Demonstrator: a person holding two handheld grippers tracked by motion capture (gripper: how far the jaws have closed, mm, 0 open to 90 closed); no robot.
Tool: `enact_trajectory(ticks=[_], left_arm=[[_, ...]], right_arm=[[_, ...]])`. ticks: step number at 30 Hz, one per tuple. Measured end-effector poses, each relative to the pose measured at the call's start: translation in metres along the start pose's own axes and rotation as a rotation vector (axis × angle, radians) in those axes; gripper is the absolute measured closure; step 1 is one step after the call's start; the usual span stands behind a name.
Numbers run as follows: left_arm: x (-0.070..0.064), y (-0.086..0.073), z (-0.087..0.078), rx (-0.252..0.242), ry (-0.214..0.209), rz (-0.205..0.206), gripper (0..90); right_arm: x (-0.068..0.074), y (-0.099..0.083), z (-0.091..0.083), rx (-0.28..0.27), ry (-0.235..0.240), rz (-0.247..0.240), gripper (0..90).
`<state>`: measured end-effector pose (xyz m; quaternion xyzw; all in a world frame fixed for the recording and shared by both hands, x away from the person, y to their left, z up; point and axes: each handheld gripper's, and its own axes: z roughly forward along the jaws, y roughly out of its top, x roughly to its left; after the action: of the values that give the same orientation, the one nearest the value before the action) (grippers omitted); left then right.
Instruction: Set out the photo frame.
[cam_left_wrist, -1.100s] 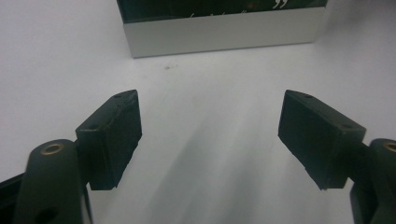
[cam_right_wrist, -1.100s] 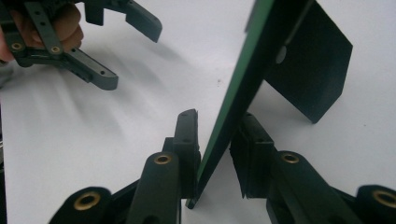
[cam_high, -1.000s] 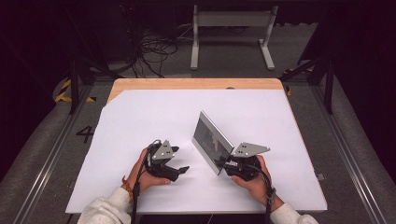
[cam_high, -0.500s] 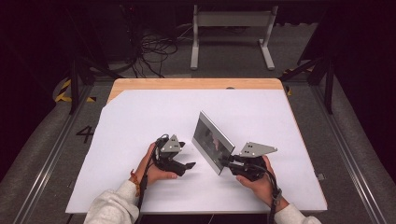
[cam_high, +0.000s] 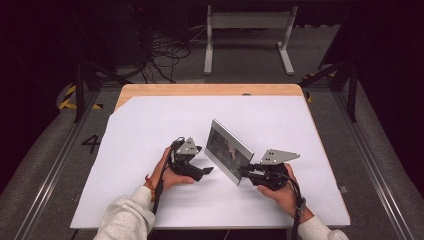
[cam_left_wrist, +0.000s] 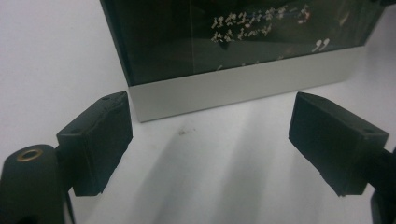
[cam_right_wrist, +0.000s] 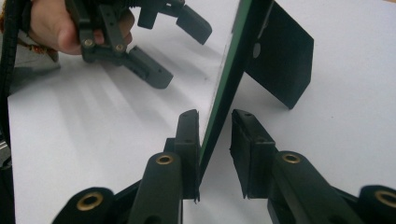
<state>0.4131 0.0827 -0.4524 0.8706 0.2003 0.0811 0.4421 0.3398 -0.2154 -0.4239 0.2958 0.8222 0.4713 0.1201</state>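
Frame and glass stand upright near the middle of the desk: the picture frame (cam_high: 229, 157) rests on its lower edge on the white sheet (cam_high: 150, 125) that covers the desk (cam_high: 200, 90), its dark printed face turned toward the left gripper (cam_high: 202, 171). In the right gripper view, a black easel leg (cam_right_wrist: 280, 56) juts out behind the frame, so the frame seems able to prop itself. The right gripper (cam_high: 245, 173) sits at the frame's near end, with its 2 jaws straddling the thin edge: 1 jaw lies against the front face, the other stands a little apart from the back. That looks like a steadying hold rather than a firm pinch, likely to keep the frame from tipping while it is positioned. In front of the frame's face, the left gripper hovers low over the sheet with its jaws spread wide and holding nothing; its own view shows the frame's pale lower border (cam_left_wrist: 247, 86) just ahead, between the 2 jaws.
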Motion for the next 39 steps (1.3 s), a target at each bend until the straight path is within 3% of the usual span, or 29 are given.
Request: enact_trajectory(ticks=[10,19,27,31,39], left_arm=[[0.006,0.007,0.008,-0.008,-0.014,0.000,13.7],[0.009,0.011,0.013,-0.030,-0.041,0.001,14.3],[0.011,0.014,0.019,-0.031,-0.065,-0.017,13.5],[0.013,0.014,0.016,-0.048,-0.050,-0.029,14.3],[0.010,0.016,0.024,-0.030,-0.068,-0.009,13.5]], right_arm=[[0.006,-0.004,-0.006,-0.005,-0.014,-0.010,80.9],[-0.003,-0.001,-0.006,0.019,0.046,0.003,81.5],[-0.003,0.001,-0.006,0.031,0.033,-0.018,81.6],[-0.003,0.000,-0.006,0.032,0.029,-0.018,81.6],[-0.001,-0.001,-0.007,0.028,0.009,-0.004,80.3]])
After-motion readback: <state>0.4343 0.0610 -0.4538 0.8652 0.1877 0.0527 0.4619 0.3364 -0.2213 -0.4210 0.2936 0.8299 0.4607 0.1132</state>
